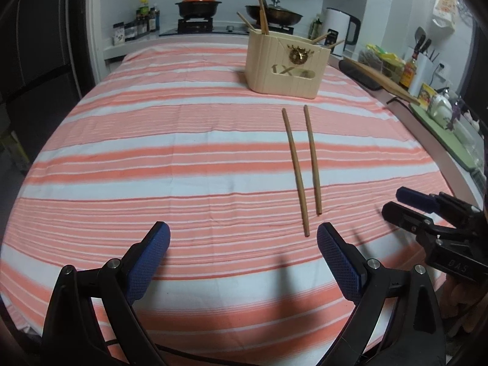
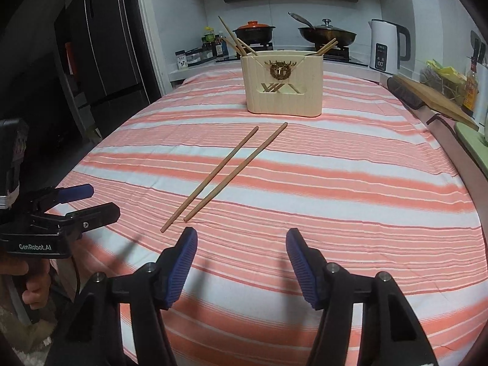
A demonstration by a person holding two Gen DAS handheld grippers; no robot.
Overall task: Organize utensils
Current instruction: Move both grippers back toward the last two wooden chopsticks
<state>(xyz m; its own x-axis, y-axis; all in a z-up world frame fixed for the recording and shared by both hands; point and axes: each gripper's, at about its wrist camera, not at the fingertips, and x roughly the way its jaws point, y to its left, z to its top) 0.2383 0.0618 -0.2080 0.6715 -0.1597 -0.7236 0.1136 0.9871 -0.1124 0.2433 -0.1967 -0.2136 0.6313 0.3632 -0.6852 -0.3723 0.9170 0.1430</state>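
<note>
Two long thin round wooden chopsticks (image 1: 300, 167), light tan, bare, lying flat on the orange-and-white striped tablecloth (image 1: 152, 158). Near-parallel, a narrow gap between, not touching; near ends staggered, one reaching closer to camera than the other. In the right wrist view, running from 7 o'clock up toward 1 o'clock (image 2: 225, 174).

Beyond their far tips at 12 o'clock, apart from them: cream ribbed plastic utensil holder (image 1: 286, 64) with a gold emblem and a cut-out slot in front, upright, more wooden sticks leaning out of its compartments.

Left gripper (image 1: 244, 244), black frame with blue textured pads: released, jaws wide, nothing between. Near chopstick ends just ahead of its right pad, at roughly 1 o'clock from the gap centre.

Right gripper (image 2: 241, 250), same build: released, jaws parted, nothing between. Chopstick near ends just beyond its left pad, at about 11 o'clock; contact not visible.

Background at 12 o'clock: stove with orange-lidded black pot (image 2: 255, 32).
</note>
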